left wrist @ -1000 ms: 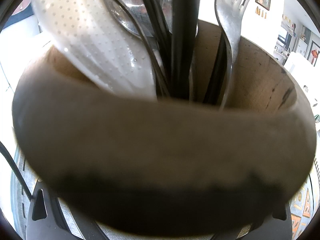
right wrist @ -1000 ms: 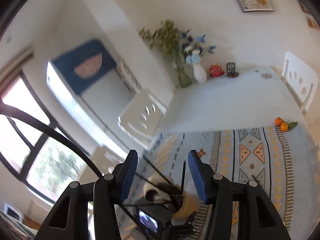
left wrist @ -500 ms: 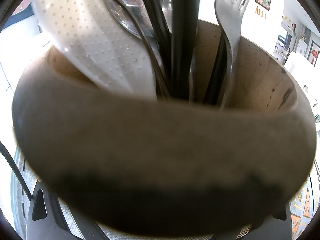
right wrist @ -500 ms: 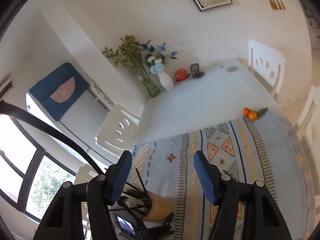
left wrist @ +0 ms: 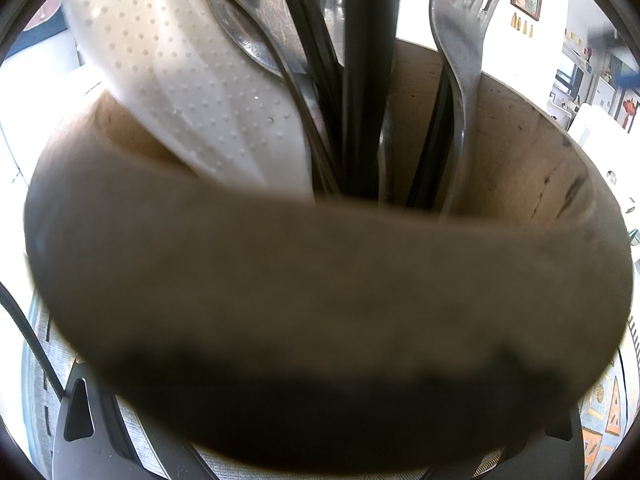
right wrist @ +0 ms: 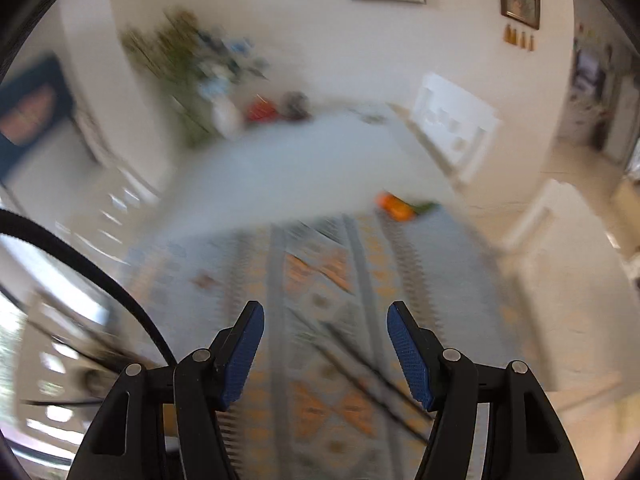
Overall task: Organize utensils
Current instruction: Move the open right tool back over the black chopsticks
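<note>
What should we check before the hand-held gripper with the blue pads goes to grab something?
1. Right hand-held gripper open with nothing between its blue pads: ok; the jaws have just been opening.
2. Right view sharp enough to aim: not ok, it is smeared by motion.
3. A loose utensil to pick up on the patterned cloth: cannot tell; only blurred dark streaks show.
4. Wooden holder close in front of the left camera, upright: ok.
5. Free space in the holder beside the fork and white spoon: ok, on the right.
6. Left hand-held gripper gripping the holder: cannot tell; its fingertips are hidden.
</note>
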A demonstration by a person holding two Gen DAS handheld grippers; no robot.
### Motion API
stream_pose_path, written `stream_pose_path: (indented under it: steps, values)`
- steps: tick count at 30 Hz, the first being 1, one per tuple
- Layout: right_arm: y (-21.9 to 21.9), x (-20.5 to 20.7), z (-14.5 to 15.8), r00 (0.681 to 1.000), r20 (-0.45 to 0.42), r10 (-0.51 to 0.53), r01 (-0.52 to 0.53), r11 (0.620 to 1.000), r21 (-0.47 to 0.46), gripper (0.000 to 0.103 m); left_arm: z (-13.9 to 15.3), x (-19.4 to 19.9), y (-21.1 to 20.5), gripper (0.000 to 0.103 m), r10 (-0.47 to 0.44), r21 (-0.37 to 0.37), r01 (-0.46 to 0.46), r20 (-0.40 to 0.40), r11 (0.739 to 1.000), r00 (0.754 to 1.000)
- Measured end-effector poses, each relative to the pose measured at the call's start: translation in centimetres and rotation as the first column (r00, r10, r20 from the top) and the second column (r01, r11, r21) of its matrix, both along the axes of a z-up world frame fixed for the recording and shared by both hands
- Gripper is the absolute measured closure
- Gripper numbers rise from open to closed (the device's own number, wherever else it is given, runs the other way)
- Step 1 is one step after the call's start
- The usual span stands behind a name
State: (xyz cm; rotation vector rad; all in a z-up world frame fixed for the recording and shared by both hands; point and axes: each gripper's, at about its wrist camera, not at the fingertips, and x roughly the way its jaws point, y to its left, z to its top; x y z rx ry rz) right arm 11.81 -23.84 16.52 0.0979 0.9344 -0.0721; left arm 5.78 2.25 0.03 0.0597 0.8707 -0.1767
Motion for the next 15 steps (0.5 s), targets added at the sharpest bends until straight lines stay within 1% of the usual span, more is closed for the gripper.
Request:
stream_pose_path:
  steps: [1, 2, 3, 4, 6, 7, 8, 9, 10, 12, 15]
  values:
    - [-0.4, 0.4, -1.2, 0.999, -0.036, -0.012, 0.012, 1.000, 0.011, 0.041, 0.0, 0.0, 0.0, 0.003, 0.000, 0.000, 0.000, 0.000, 1.000, 1.000]
    - [-1.0, 0.7, -2.5, 0.997, -0.068, -0.028, 0.031, 0.999, 0.041, 0.041, 0.0, 0.1, 0.0, 0.003, 0.000, 0.000, 0.000, 0.000, 1.000, 1.000]
    - [-1.6, 0.9, -3.6, 0.995, -0.092, -0.048, 0.054, 0.996, 0.065, 0.044, 0.0, 0.1, 0.0, 0.003, 0.000, 0.000, 0.000, 0.000, 1.000, 1.000]
    - [-2.1, 1.2, -4.7, 0.990, -0.127, -0.067, 0.078, 0.993, 0.084, 0.050, 0.0, 0.0, 0.0, 0.003, 0.000, 0.000, 0.000, 0.000, 1.000, 1.000]
    - [-2.8, 1.9, -7.1, 0.977, -0.202, -0.063, 0.088, 0.989, 0.117, 0.057, 0.0, 0.0, 0.0, 0.003, -0.001, -0.001, 0.001, 0.000, 1.000, 1.000]
    - [-2.9, 2.3, -8.5, 0.969, -0.244, -0.049, 0.083, 0.988, 0.133, 0.058, 0.0, 0.0, 0.0, 0.003, -0.001, -0.001, 0.001, 0.000, 1.000, 1.000]
    - [-2.9, 2.5, -9.7, 0.960, -0.278, -0.039, 0.079, 0.988, 0.134, 0.060, 0.0, 0.1, -0.1, 0.003, 0.000, 0.000, 0.000, 0.000, 1.000, 1.000]
    - [-2.6, 2.5, -10.2, 0.952, -0.303, -0.032, 0.073, 0.989, 0.127, 0.064, 0.0, 0.0, 0.0, 0.003, 0.000, -0.001, 0.000, 0.000, 1.000, 1.000]
    - [-2.4, 2.6, -11.3, 0.942, -0.336, -0.016, 0.058, 0.992, 0.116, 0.066, 0.0, 0.3, -0.3, 0.003, -0.001, -0.001, 0.001, 0.000, 1.000, 1.000]
    - [-1.6, 2.8, -12.5, 0.932, -0.363, 0.007, 0.032, 0.994, 0.103, 0.066, 0.0, 0.3, -0.3, 0.002, -0.001, -0.002, 0.001, 0.000, 1.000, 1.000]
    - [-1.0, 2.7, -13.9, 0.918, -0.396, 0.019, -0.001, 0.999, 0.046, 0.070, 0.0, 0.3, -0.3, 0.002, -0.001, -0.002, 0.001, 0.000, 1.000, 1.000]
